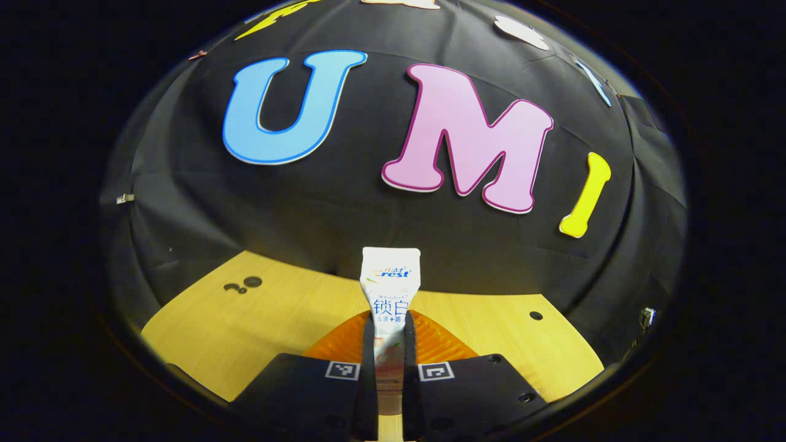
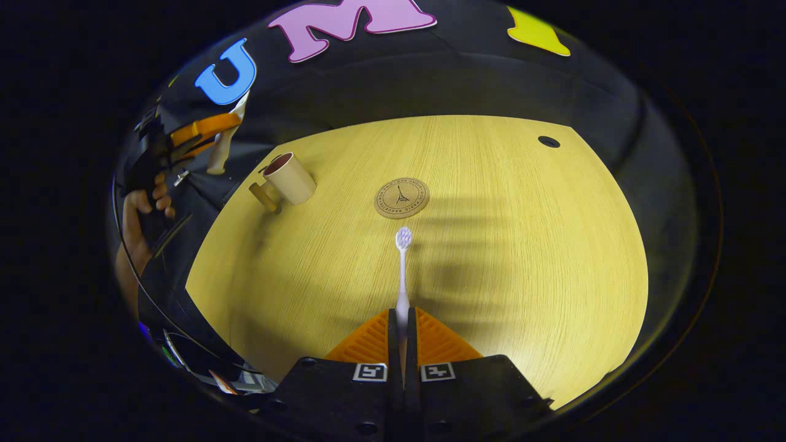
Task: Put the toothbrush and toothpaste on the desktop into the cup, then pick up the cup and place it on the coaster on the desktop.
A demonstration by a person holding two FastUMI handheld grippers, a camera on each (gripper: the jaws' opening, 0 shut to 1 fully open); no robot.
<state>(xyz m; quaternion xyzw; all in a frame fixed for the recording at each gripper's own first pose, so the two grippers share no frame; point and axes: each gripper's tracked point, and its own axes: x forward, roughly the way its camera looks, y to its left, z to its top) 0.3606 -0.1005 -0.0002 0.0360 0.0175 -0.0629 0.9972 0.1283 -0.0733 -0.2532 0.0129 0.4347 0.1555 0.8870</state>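
In the left gripper view, the left gripper (image 1: 389,353) has its two fingers closed tight on a toothpaste tube (image 1: 389,288), which stands upright between them with its crimped flat end uppermost, raised above the wooden desktop (image 1: 288,313). The far edge of the desktop meets the black cloth wall just behind the tube.

In the right gripper view, the right gripper (image 2: 402,334) pinches the handle of a toothbrush (image 2: 402,270), bristle head pointing forward toward the round coaster (image 2: 401,197), a short gap between them. The cup (image 2: 288,178) stands near the desktop's left edge, tilted in the fisheye, handle toward the viewer, well apart from the coaster. Broad bare wood lies right of the toothbrush. The left gripper shows far left, held by a hand (image 2: 142,209), above the cup.
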